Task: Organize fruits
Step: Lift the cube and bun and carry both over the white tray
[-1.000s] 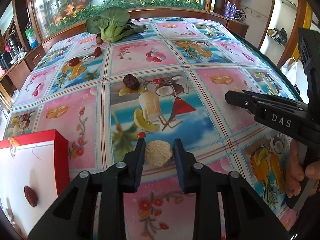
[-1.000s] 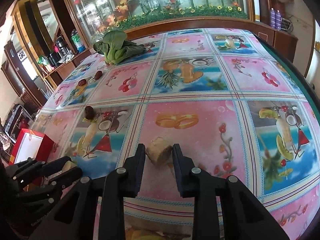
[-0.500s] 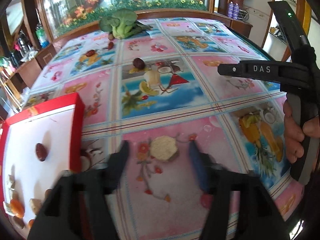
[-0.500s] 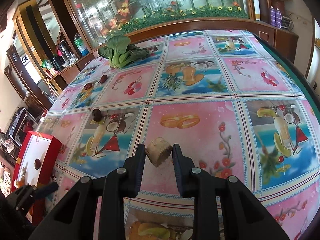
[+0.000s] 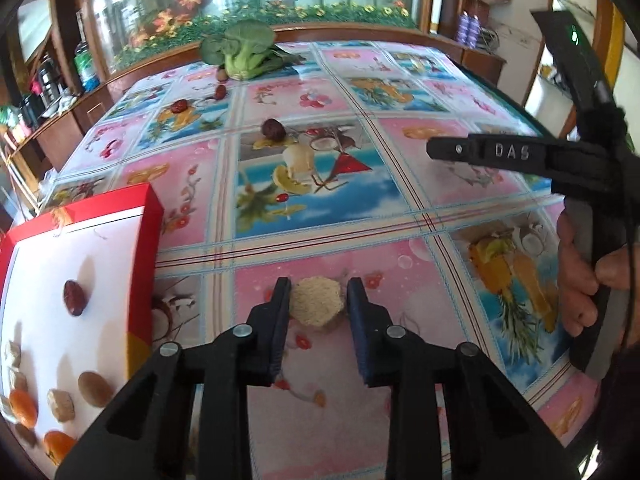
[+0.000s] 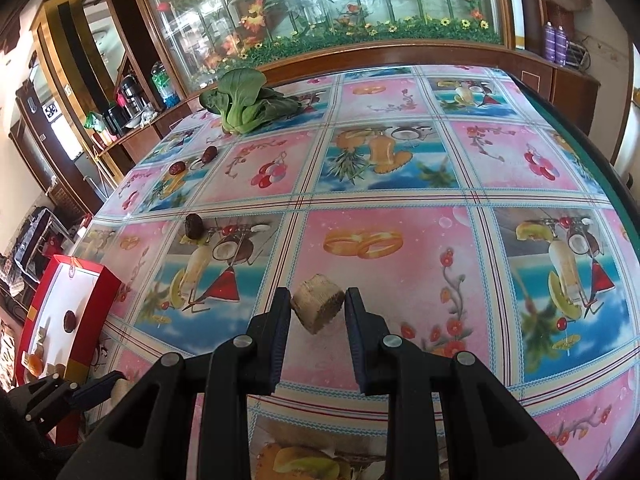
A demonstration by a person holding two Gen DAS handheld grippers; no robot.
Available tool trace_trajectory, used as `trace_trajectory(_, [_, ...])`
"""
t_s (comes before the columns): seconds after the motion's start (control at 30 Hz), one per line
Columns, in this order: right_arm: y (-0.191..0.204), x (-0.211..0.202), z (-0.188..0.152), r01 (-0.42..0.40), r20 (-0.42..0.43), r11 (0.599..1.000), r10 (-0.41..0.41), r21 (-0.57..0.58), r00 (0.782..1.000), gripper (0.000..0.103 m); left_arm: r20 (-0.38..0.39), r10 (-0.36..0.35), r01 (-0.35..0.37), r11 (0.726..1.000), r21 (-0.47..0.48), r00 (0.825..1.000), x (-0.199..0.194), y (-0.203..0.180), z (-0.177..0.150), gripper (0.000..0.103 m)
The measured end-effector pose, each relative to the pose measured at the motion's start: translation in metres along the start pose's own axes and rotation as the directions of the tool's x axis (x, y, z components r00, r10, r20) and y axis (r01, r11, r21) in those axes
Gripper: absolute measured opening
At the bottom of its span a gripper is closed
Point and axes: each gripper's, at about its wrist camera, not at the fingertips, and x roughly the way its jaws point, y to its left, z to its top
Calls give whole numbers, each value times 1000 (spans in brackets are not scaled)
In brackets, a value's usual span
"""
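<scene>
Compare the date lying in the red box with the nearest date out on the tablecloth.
1. Place: the boxed date lies on the white floor of the red box; the loose date sits on the tablecloth, at the edge of a printed drink picture.
2. Colour: the boxed date looks red-brown; the loose date is darker, nearly black-brown.
3. Company: the boxed date has other small pieces nearby; the loose date lies alone.
Both are small ovals.

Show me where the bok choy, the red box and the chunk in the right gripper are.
bok choy (image 6: pixel 244 106), right wrist view, on its pale stalks.
red box (image 5: pixel 154 216), left wrist view, on its red side wall.
tan chunk (image 6: pixel 318 304), right wrist view, on its middle, between the fingers.
</scene>
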Motion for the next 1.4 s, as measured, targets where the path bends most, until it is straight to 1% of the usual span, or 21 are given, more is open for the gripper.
trace_trajectory(0.17, [-2, 0, -1, 6, 4, 1000, -6, 2, 1000, 27, 17, 24, -24, 1000, -1, 1000, -19, -2, -8, 30])
trace_trajectory(0.27, [-4, -4, -1, 13, 27, 1000, -13, 8, 1000, 27, 44, 23, -22, 1000, -10, 999, -36, 0, -14, 30])
trace_trajectory(0.37, [-9, -6, -3, 29, 48, 999, -30, 20, 998, 27, 53, 25, -24, 999, -30, 998, -50, 7, -21, 30])
trace_trajectory(0.47, [-13, -9, -6, 62, 58, 997, -64, 47, 996, 27, 67, 32, -29, 998, -51, 997, -64, 21, -31, 30])
trace_trajectory(0.53, [-13, -14, -9, 83, 79, 995, -87, 61, 993, 27, 69, 38, -33, 997, -73, 997, -70, 33, -36, 30])
trace_trajectory(0.63, [1, -30, -16, 119, 135, 992, -124, 50, 983, 27, 80, 67, -59, 994, -97, 995, -81, 54, -47, 30])
trace_trajectory(0.67, [11, -39, -20, 108, 155, 993, -113, 44, 981, 27, 85, 80, -71, 991, -111, 993, -84, 63, -51, 30])
trace_trajectory(0.73, [30, -52, -30, 40, 183, 998, -46, 40, 982, 26, 99, 107, -93, 987, -133, 989, -91, 79, -57, 30])
trace_trajectory(0.77, [37, -55, -34, 18, 185, 999, -24, 34, 982, 26, 105, 121, -105, 984, -145, 987, -94, 88, -60, 30])
trace_trajectory(0.87, [79, -59, -54, -27, 178, 999, 31, -23, 984, 26, 123, 156, -131, 974, -186, 980, -102, 113, -68, 30])
trace_trajectory(0.9, [99, -60, -62, -64, 173, 997, 72, -51, 982, 26, 128, 165, -139, 971, -194, 978, -104, 119, -70, 30])
trace_trajectory(0.97, [123, -60, -69, -120, 161, 990, 132, -81, 978, 26, 134, 183, -152, 965, -214, 974, -108, 133, -77, 30])
trace_trajectory(1.03, [157, -57, -79, -168, 131, 976, 186, -136, 974, 26, 137, 191, -156, 960, -233, 972, -110, 144, -84, 30])
trace_trajectory(1.13, [193, -53, -91, -213, 94, 955, 236, -205, 967, 26, 137, 201, -161, 952, -260, 970, -113, 159, -93, 31])
trace_trajectory(1.23, [217, -48, -101, -261, 55, 934, 282, -246, 958, 26, 134, 216, -172, 944, -281, 967, -113, 171, -99, 31])
trace_trajectory(1.33, [235, -40, -105, -276, 26, 922, 293, -272, 956, 26, 129, 223, -177, 938, -298, 966, -111, 180, -102, 31])
trace_trajectory(1.4, [244, -34, -103, -290, 9, 918, 304, -270, 953, 26, 131, 228, -180, 935, -304, 965, -112, 185, -102, 31])
